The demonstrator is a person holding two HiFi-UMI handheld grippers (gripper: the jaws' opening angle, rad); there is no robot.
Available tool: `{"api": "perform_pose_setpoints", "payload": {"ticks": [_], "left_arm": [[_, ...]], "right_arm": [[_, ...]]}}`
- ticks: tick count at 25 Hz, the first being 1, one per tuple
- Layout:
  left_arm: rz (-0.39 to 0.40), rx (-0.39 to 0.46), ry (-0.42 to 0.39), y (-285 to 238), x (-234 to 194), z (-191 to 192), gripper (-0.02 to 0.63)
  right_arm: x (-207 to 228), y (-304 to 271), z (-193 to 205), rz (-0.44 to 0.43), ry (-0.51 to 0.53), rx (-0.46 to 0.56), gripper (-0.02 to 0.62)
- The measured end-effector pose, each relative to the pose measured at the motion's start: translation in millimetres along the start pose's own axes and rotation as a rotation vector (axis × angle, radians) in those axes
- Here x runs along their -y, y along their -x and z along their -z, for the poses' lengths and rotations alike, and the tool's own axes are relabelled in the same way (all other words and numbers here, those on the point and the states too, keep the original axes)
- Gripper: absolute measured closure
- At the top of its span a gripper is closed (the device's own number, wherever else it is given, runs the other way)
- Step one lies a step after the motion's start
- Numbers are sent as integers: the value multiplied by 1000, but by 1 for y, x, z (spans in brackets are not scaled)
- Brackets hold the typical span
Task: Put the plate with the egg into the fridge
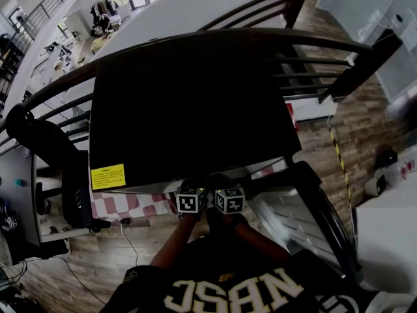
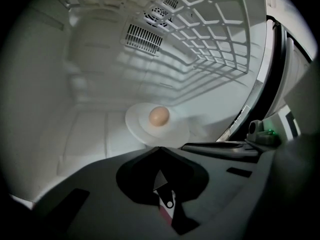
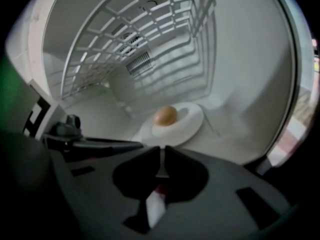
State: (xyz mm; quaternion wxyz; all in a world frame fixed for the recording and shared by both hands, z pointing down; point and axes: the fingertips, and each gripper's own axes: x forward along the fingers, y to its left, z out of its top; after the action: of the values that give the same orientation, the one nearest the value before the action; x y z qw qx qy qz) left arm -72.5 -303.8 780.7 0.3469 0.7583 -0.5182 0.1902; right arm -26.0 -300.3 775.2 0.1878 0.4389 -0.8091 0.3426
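White fridge (image 3: 240, 84) interior: stiff plate (image 3: 187, 119) lies flat, fragile egg (image 3: 165, 116) likely to roll. Right gripper (image 3: 162, 151) pinches its thin rim; left gripper (image 2: 157, 149) closed alongside.

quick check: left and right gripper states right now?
Left gripper: closed, tips at the plate rim; grip on it unclear.
Right gripper: closed on the plate rim.

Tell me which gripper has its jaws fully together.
The left gripper: its jaws meet with no gap. The right gripper shows a thin slit between its jaws, at the plate rim.
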Motion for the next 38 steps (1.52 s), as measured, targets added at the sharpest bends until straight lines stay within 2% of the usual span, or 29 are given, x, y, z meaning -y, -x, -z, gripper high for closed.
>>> {"api": "perform_pose_setpoints", "payload": {"ticks": [10,14,19,23,26,31,38], "left_arm": [[7,67,6,46,9,-3,584],[12,91,-5,87,20,7,584],[34,170,-49,144,34,13,584],[76,231,-84,192,55,22,584],[93,286,-111,229,70,28,584],[89,374,-169,283,90,31,584],[53,482,-169,327,101,21,584]], "right_arm": [[-20,37,-1,16,30,46,548],[-33,68,4,40,25,93,548],[-60,114,16,74,59,173,548],[-94,156,33,69,71,243,548],[-119,192,37,74,119,310,548],[-156,249,28,94,255,408,548],[-186,297,9,45,324,496,566]]}}
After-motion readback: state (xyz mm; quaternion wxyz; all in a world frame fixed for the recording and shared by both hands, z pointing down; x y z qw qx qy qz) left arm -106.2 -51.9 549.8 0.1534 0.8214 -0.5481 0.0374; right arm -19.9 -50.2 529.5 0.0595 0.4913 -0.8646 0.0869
